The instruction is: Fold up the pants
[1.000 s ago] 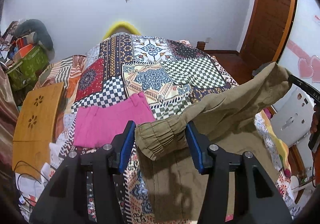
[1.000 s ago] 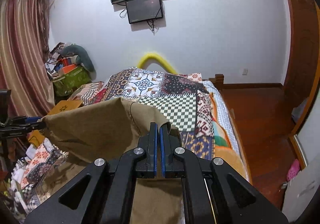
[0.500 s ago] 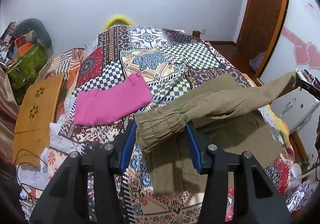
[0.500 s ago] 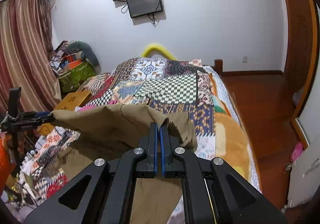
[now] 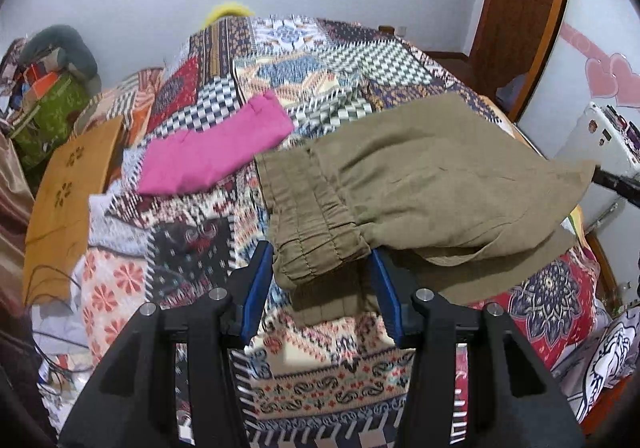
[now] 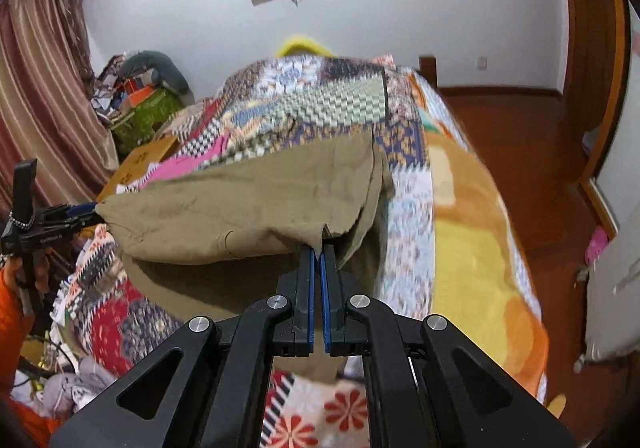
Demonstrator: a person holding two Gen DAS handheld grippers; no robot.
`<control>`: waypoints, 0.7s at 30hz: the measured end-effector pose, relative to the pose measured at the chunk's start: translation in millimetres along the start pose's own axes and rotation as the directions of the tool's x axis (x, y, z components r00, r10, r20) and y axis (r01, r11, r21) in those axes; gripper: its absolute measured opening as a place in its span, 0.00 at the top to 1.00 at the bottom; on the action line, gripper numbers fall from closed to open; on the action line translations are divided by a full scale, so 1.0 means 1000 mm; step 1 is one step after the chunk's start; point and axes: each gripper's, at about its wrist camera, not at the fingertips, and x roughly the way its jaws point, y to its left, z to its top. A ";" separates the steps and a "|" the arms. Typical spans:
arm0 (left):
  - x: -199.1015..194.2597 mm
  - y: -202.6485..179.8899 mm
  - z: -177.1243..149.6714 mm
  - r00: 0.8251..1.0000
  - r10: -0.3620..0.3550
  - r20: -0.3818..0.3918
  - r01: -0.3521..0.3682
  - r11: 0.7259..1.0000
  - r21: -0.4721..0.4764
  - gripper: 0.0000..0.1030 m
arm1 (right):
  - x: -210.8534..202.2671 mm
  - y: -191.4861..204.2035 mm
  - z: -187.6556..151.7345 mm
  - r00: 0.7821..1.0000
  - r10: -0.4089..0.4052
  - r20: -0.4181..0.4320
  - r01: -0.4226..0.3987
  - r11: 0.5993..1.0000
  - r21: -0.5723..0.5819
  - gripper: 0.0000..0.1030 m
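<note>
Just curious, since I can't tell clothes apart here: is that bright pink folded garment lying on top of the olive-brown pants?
No, the pink folded garment lies on the patchwork bedspread apart from the olive-brown pants, to their left.

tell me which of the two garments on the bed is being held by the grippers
The olive-brown pants, pinched at both ends by the left gripper and right gripper. The pink garment lies flat and untouched on the quilt.
</note>
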 end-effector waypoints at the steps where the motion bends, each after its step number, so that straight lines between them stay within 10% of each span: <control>1: 0.002 0.001 -0.004 1.000 -0.006 -0.010 0.006 1.000 -0.007 0.52 | 0.002 -0.001 -0.005 1.000 -0.001 -0.014 0.001 1.000 0.006 0.97; 17: -0.005 0.024 -0.031 0.998 0.041 -0.047 -0.046 0.993 -0.106 0.51 | 0.015 -0.011 -0.043 0.988 -0.042 -0.150 0.051 0.997 0.058 0.96; 21: -0.011 0.031 -0.026 0.999 0.039 -0.024 -0.042 0.985 -0.167 0.34 | 0.005 -0.014 -0.043 0.988 -0.057 -0.141 0.068 0.995 0.074 0.95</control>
